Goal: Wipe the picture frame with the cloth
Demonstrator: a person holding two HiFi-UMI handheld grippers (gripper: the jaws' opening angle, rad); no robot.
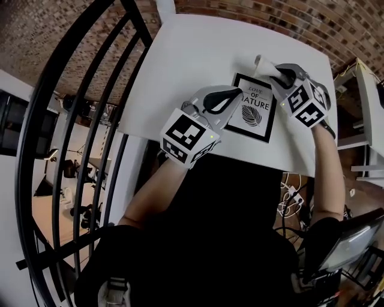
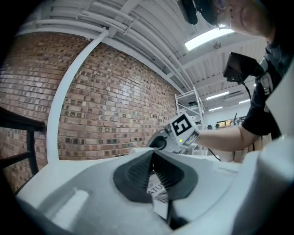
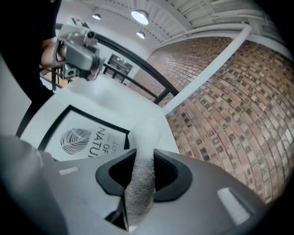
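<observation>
Against the brick wall point(image 1: 270, 12), bench point(image 1: 198, 54): white, and it carries the one thing being worked on.
Frame point(image 1: 258, 114): black border around a white print with a leaf and lettering. It lies on the bench near the person's edge, between the two claws, and looks flat.
Left claw point(image 2: 154, 179): pointing level and clamped on the frame's left edge. A strip of the print shows between its ribbed pads, so it seems to be steadying the frame.
Right claw point(image 3: 138, 179): tilted downward at the frame's far right corner, with its jaws closed on the cloth.
Cloth point(image 3: 142, 147): a pale, nubbly roll that sticks out past the jaws. Its free end hangs over the bench just beyond the frame's top edge. I cannot tell whether it touches the frame.
Done so far: the cloth is gripped, the frame is pinned, and the cloth has been brought to the frame's corner.
Left to do: probably most of the wiping. The glass shows no streaks or dust lines that would mark which part has been covered, so I judge this an early or mid stroke, with passes across the print and border to follow.
</observation>
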